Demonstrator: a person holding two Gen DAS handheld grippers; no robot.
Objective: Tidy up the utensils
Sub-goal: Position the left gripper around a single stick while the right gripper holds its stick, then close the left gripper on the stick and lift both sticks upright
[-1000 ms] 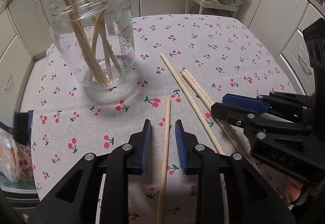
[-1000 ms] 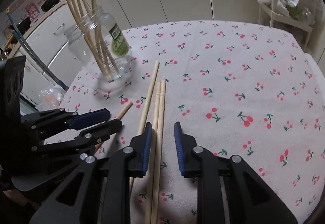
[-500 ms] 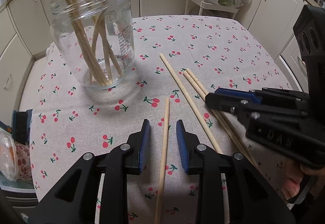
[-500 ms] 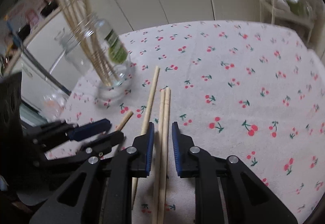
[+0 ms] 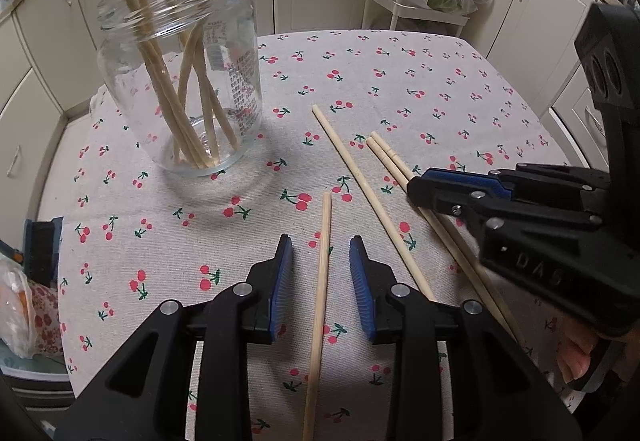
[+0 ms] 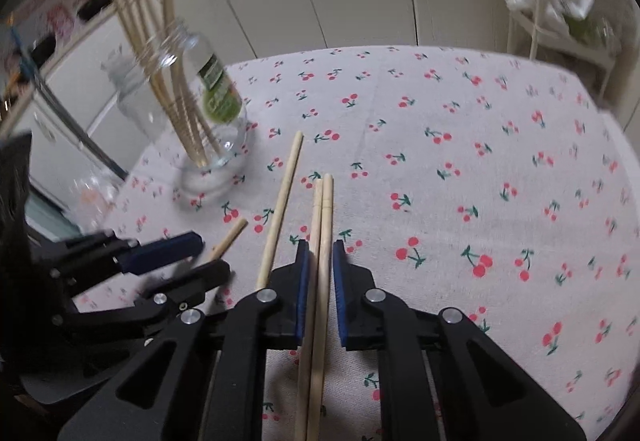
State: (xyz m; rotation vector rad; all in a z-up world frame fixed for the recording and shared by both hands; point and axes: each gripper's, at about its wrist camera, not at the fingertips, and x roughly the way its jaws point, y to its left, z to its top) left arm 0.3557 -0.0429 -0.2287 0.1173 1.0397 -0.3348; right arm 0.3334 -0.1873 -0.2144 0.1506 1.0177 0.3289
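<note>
- Since the earlier frame, the right gripper (image 6: 319, 269) has been closing on the pair of pale wooden chopsticks (image 6: 322, 225); its jaws look nearly pinched, contact uncertain.
- The pair's long axis runs straight between those jaws, toward the cherry-print tablecloth's (image 6: 460, 145) far edge.
- Left gripper (image 5: 320, 267) has been opening, straddling a single wooden chopstick (image 5: 323, 261) untouched.
- Clear glass jar (image 5: 180, 81) stands toward the far left corner.

right hand-held gripper (image 6: 320, 253) closing, apparently pinching chopstick pair (image 6: 322, 217)
</note>
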